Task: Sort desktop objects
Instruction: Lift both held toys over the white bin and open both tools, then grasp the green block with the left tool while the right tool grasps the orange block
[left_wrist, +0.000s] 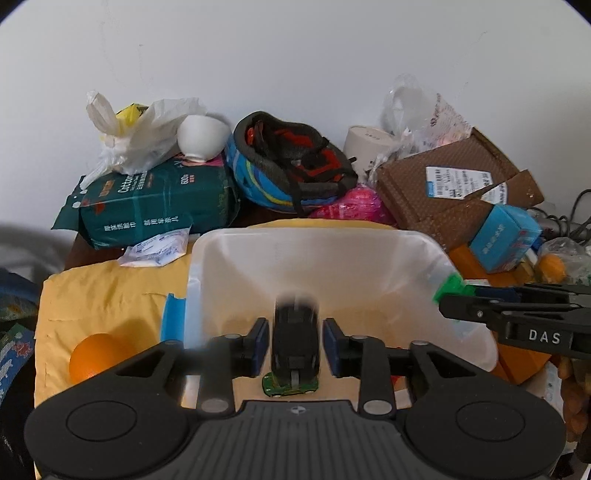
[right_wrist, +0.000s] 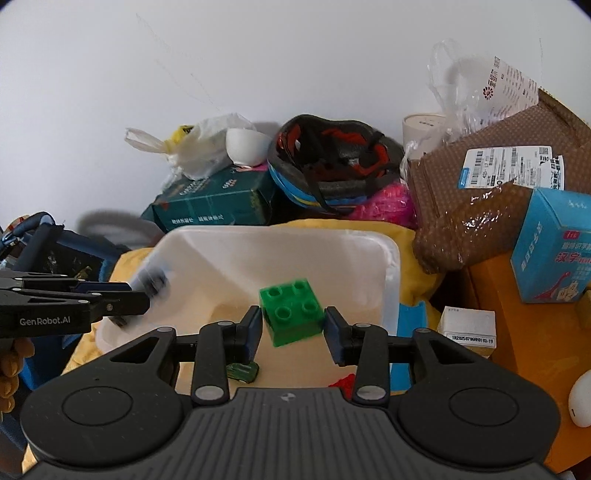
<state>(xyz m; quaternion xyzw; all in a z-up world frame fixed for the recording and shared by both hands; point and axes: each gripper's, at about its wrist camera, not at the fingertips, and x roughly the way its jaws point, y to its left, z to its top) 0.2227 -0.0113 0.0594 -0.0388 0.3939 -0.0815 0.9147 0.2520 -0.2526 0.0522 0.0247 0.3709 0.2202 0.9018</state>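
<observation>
White bin (left_wrist: 369, 258) on yellow cloth (left_wrist: 110, 295): left gripper (left_wrist: 295, 347), fingers clear of a blurred black toy car (left_wrist: 295, 332); right gripper (right_wrist: 293, 325), fingers clear of a tilted green brick (right_wrist: 291, 310). Another small green car (right_wrist: 242, 371) lies inside.

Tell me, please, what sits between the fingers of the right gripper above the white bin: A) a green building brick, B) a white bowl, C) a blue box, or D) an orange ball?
A: in the right wrist view a green building brick with four round studs sits between the fingers of the right gripper, over the white bin.
</observation>
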